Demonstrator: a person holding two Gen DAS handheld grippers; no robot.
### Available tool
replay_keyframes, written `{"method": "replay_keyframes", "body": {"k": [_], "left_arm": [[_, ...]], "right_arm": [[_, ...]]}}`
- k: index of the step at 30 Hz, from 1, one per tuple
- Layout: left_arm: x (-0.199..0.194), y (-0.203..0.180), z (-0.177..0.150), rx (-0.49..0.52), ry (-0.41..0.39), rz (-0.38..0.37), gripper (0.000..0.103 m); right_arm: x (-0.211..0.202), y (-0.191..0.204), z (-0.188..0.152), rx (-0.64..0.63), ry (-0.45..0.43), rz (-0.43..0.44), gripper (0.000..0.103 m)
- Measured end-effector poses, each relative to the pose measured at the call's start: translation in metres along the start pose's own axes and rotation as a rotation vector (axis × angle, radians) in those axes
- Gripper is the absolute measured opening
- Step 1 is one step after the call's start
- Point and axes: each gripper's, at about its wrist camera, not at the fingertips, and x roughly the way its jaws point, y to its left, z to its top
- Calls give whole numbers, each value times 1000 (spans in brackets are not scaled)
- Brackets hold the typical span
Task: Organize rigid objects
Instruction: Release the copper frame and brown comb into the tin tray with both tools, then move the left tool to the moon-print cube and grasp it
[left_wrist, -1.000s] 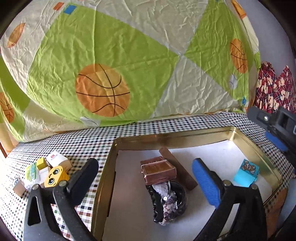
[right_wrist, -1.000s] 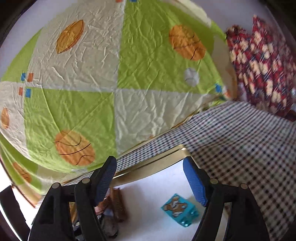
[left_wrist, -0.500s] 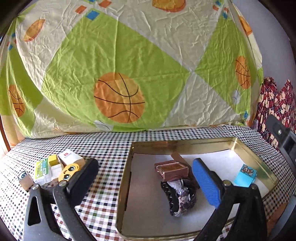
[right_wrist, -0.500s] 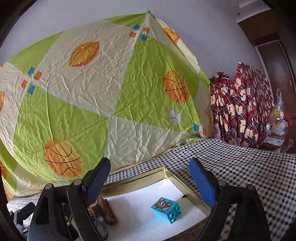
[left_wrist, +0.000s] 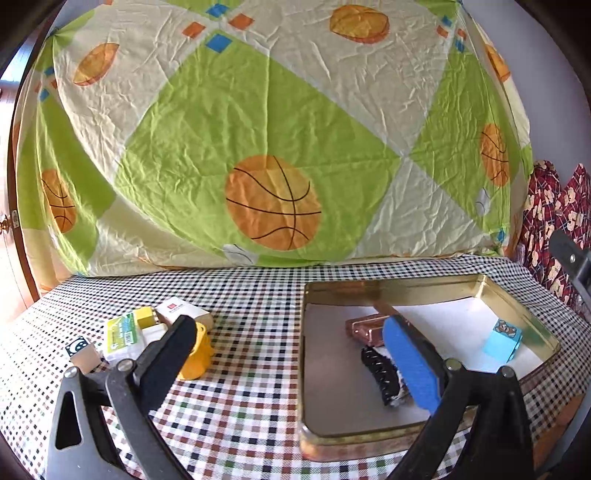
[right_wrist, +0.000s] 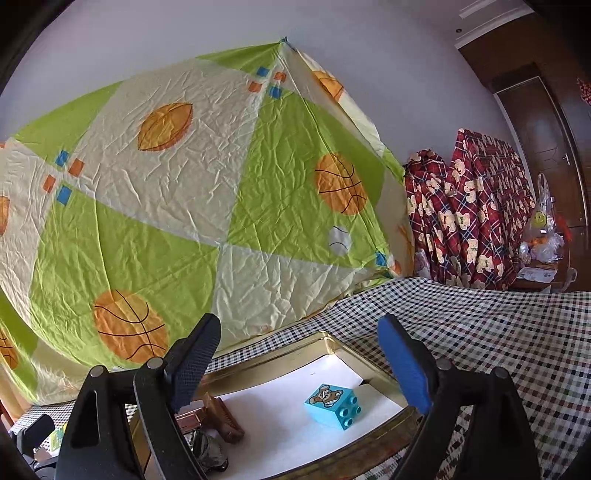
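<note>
The blue bear brick (right_wrist: 334, 405) is seen lying in the gold tin (right_wrist: 280, 356), just below and between the spread, empty jaws of the right gripper (right_wrist: 301, 363). The left gripper (left_wrist: 291, 354) is likewise spread. Compared with a second ago, both views are shown from farther back.

We observed a table under a checked tablecloth (left_wrist: 258, 295), multicoloured near the camera and black-and-white farther back. Behind it hung a crumpled green-and-cream sheet (right_wrist: 207, 206) printed with orange basketballs. To its right stood a red plaid fabric with teddy bears (right_wrist: 469, 210) against a pale wall (right_wrist: 388, 74). Dark wooden doors (right_wrist: 546, 140) occupied the far right corner. Daylight lit the scene.
</note>
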Motion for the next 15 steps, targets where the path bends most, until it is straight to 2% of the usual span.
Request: {"method": "replay_keyframes", "body": {"k": [9,15], "left_arm": [[-8,26,-4,3,2,23,102],[-8,43,-5,-2,11,39,102]], "right_arm": [[-6,17,-8,-11,49,19,89],[-15,43,-17,-45,73,72,89]]}}
